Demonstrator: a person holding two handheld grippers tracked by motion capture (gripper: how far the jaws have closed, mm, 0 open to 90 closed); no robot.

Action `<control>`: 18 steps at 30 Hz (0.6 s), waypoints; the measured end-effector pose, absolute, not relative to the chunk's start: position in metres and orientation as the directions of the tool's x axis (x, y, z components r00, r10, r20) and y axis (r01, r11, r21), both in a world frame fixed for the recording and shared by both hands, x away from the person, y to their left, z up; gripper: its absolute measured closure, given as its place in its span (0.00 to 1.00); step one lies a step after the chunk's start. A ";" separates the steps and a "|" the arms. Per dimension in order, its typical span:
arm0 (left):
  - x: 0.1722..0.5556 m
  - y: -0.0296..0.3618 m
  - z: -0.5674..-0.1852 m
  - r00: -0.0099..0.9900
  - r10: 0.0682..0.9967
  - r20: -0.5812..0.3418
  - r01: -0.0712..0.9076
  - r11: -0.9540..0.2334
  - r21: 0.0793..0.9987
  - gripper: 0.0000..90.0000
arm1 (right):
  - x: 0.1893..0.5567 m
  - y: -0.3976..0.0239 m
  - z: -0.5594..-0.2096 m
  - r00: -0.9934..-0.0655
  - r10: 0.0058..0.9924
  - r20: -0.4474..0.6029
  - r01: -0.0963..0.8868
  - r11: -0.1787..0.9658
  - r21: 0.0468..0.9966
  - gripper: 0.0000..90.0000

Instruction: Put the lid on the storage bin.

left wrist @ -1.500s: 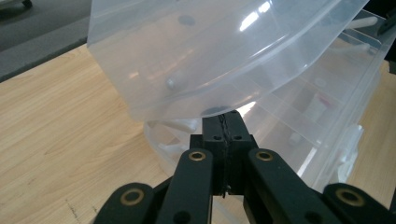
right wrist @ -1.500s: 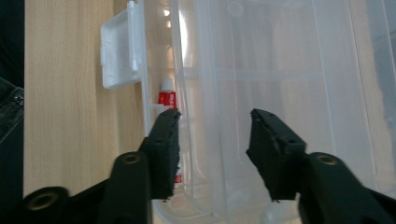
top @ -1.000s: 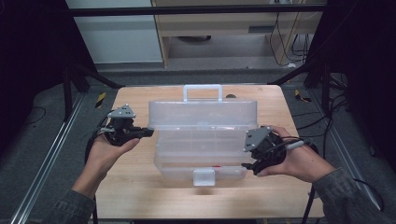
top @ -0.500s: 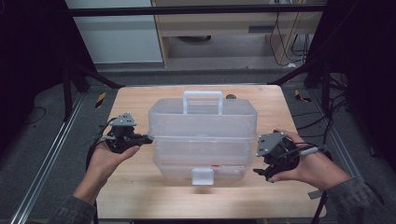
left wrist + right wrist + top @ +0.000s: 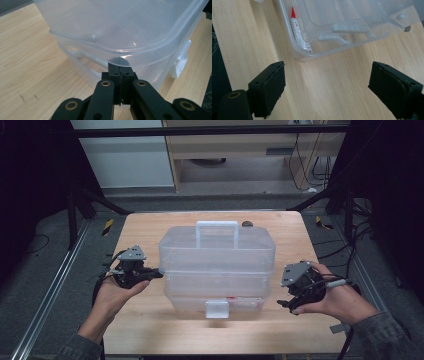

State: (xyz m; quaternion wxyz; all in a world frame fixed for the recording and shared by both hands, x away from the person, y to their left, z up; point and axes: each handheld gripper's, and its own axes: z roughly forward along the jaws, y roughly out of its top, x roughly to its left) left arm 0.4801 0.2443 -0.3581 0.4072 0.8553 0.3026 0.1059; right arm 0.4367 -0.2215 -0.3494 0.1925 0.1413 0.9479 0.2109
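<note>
A: High view, left to right: how many grippers, and what are they doing?

B: Two. The left gripper (image 5: 159, 272) has its jaws pressed together, tips at the left end of the box (image 5: 217, 265). In the left gripper view the closed tips (image 5: 120, 72) sit right under the box's (image 5: 120, 30) lid rim; I cannot tell whether they touch it.

A: And the box itself?

B: One clear plastic box, mid-bench (image 5: 150, 330), lid down. Its long axis runs left to right across the bench. The one handle (image 5: 217, 226) is on top at the far side; the one latch (image 5: 217, 309) faces the person.

A: Anything inside?

B: Right gripper view shows one white tube with a red tip (image 5: 297, 27) lying along the box wall (image 5: 294, 47), red tip pointing away from the camera.

A: The right gripper?

B: The right gripper (image 5: 283, 304) is near the box's right end, apart from it. Its jaws stand wide, having just been opening, with nothing between them but bare bench (image 5: 332, 92).
</note>
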 end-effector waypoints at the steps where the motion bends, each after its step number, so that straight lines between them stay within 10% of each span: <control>1: 0.480 0.244 -0.359 0.795 0.603 -0.064 0.430 -0.487 0.760 1.00 | 0.437 -0.222 -0.350 -0.884 0.355 -0.304 0.191 0.868 0.458 0.15; 18: 0.473 0.243 -0.369 0.809 0.587 -0.043 0.419 -0.524 0.742 1.00 | 0.447 -0.239 -0.368 -0.864 0.409 -0.292 0.249 0.853 0.459 0.15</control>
